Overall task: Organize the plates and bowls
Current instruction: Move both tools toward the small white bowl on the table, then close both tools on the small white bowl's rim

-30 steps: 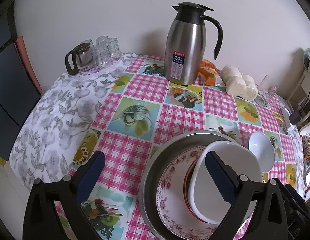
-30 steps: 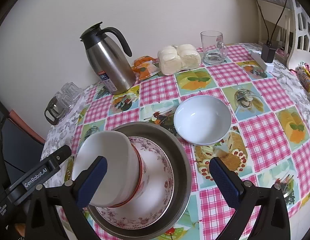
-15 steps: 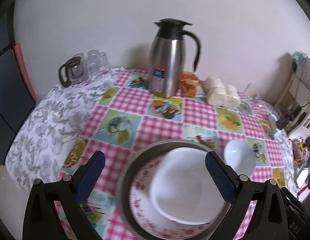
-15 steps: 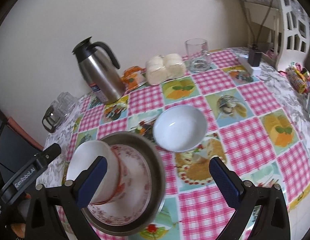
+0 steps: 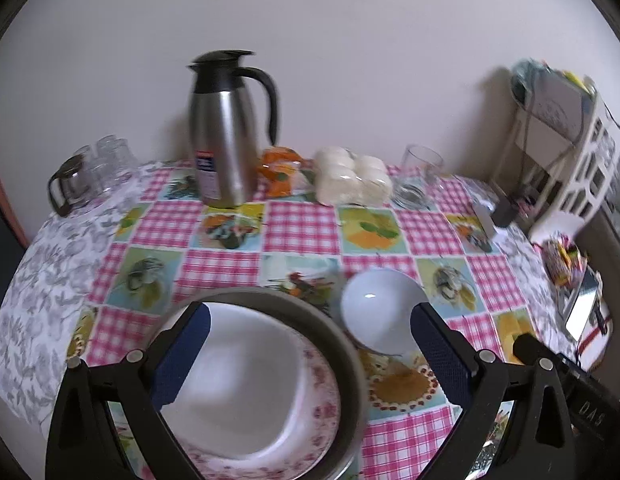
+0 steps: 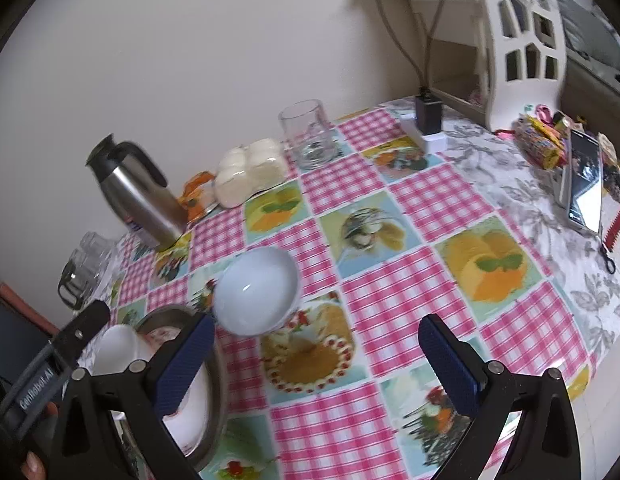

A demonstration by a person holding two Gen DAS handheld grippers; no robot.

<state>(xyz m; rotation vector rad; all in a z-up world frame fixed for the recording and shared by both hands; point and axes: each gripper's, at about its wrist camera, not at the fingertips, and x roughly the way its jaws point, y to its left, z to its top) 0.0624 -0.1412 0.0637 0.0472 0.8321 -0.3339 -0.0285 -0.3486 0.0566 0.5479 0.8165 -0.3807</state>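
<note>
A steel basin (image 5: pixel 329 324) sits at the table's near edge and holds a flowered plate (image 5: pixel 321 400) with a large white bowl (image 5: pixel 238 384) on top. Just right of the basin a small white bowl (image 5: pixel 379 316) rests on the tablecloth. My left gripper (image 5: pixel 306 356) hovers open over the stack, its fingers either side of the big bowl and clear of it. In the right wrist view the small white bowl (image 6: pixel 256 292) lies ahead and left of my open right gripper (image 6: pixel 315 364), with the basin (image 6: pixel 216 392) behind its left finger.
A steel thermos jug (image 5: pixel 226 132), an orange packet (image 5: pixel 280 172), wrapped buns (image 5: pixel 351 178) and a glass mug (image 5: pixel 419 176) line the wall. Glass cups (image 5: pixel 90 172) stand far left. A charger (image 6: pixel 427 120), a phone (image 6: pixel 585 184) and sweets (image 6: pixel 539 140) lie at right.
Both views have swung right and pulled back from the basin. The large bowl, tilted on its rim a second ago, now lies flat in the plate. The right gripper has shifted toward the small bowl.
</note>
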